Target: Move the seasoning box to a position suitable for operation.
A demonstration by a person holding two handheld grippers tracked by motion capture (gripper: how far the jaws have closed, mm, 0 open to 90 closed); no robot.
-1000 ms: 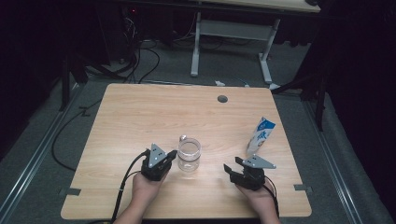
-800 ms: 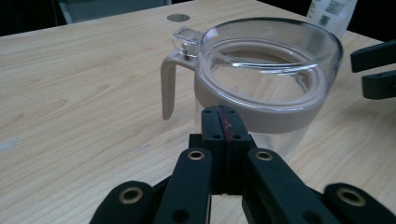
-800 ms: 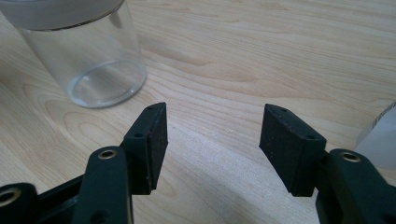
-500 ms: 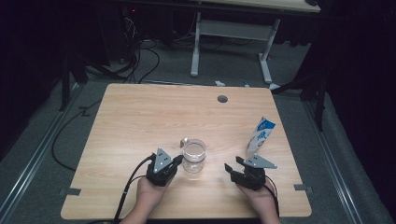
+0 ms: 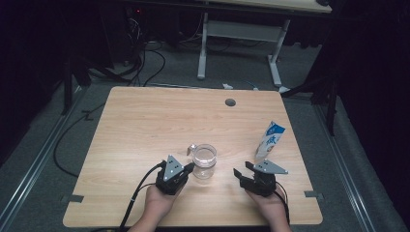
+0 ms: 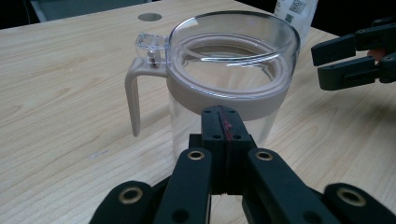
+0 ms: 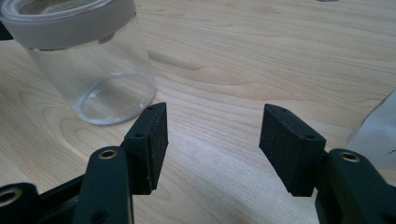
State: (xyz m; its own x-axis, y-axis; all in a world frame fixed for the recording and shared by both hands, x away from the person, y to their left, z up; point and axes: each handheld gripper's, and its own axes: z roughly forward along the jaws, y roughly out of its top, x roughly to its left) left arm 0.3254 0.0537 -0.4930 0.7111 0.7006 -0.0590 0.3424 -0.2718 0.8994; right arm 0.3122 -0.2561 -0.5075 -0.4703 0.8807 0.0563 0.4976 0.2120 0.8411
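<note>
Clear glass jug with grey band near my table's front edge, my left gripper pressed together just at its seven o'clock, my right gripper spread wide on bare wood at its three o'clock, blue-and-white carton upright at that gripper's one o'clock, cable hole far off at twelve.

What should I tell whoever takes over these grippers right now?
Left gripper: jaws shut, empty, tips right at the near side of the clear jug, just below its grey band; actual contact can't be judged.
Right gripper: jaws open, empty, low over the table, between jug and pouch.
Jug: upright, empty, lid on, handle pointing away from the person.
Blue-and-white pouch: standing just beyond the right gripper, untouched.
Done: nothing gripped.
Left: probably grasp the pouch and open the jug.
</note>
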